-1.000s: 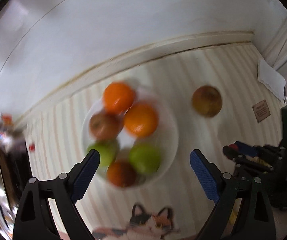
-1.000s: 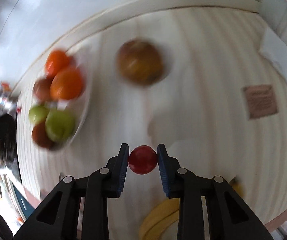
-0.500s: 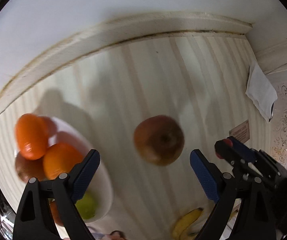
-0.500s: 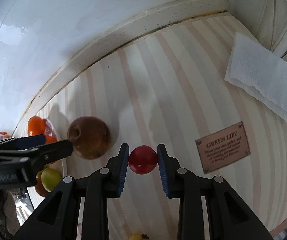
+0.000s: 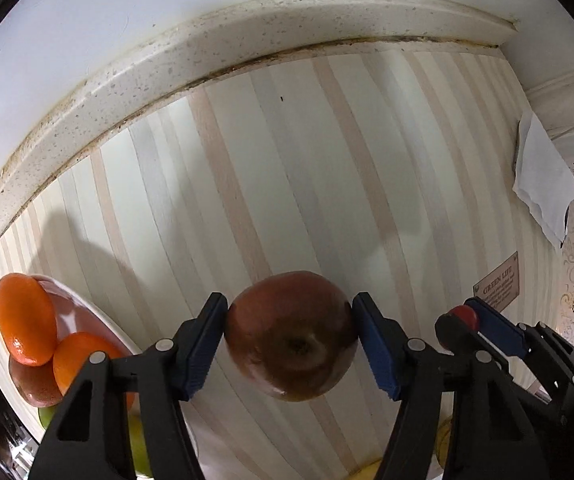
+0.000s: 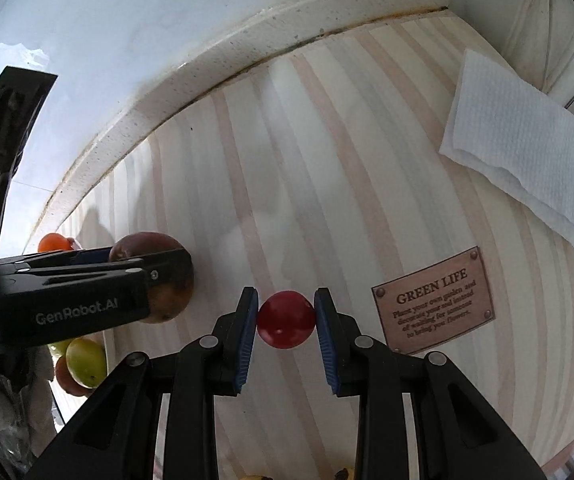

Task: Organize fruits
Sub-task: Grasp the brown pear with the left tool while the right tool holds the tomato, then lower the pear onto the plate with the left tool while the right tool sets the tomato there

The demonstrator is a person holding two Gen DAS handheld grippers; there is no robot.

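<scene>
My left gripper is shut on a large brown-red apple, its blue pads against both sides, low over the striped mat. The apple also shows in the right wrist view behind the left gripper's fingers. My right gripper is shut on a small red fruit, also visible to the right in the left wrist view. A white plate at the left holds oranges, a brown-red fruit and green fruits.
A folded white paper towel lies at the far right. A brown "GREEN LIFE" plaque lies on the mat right of my right gripper. A raised cream ledge and wall bound the far edge. Banana tips show at the bottom.
My left gripper moved from over the plate to the brown-red apple and closed on it. My right gripper kept hold of the small red fruit and came closer to the mat.
</scene>
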